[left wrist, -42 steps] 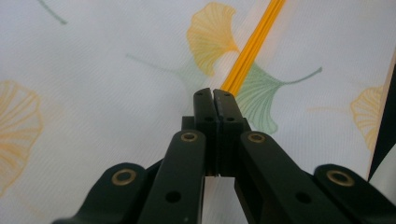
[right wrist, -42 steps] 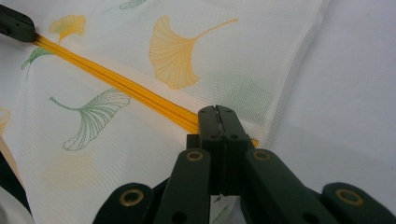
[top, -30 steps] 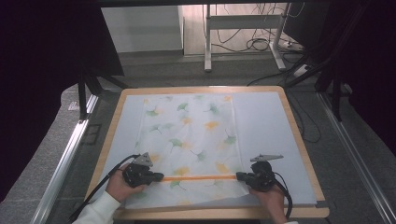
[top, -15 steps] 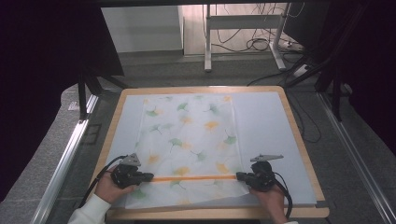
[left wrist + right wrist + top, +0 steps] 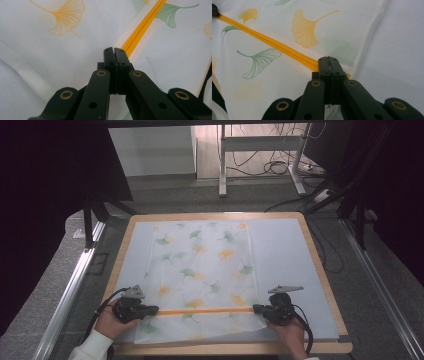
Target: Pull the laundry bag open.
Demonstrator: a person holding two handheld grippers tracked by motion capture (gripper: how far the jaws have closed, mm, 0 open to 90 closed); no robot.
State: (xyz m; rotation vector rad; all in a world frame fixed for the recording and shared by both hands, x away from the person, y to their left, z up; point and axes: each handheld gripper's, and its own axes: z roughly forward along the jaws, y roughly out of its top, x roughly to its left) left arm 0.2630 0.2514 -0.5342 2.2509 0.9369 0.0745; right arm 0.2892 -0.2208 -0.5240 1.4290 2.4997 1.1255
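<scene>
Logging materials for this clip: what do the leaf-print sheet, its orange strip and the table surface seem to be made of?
Leaf-print sheet: thin woven or mesh fabric, matte and semi-sheer, with a fine grid weave showing close up. Orange strip: likely ribbed plastic or sewn tape, with parallel ridges; both shut grippers sit at its ends. Table surface: smooth pale blue-grey, matte, inside a light wood-look rim.

Open bare table (image 5: 290, 255) right of the ginkgo-print cloth (image 5: 205, 265), a narrower bare strip at its left, both free for passing. Raised wooden rim (image 5: 320, 270) bounding all 4 sides. Beyond the far edge, a metal stand (image 5: 260, 155) and loose cables (image 5: 280, 167) on the floor, well apart from the 2 hands
</scene>
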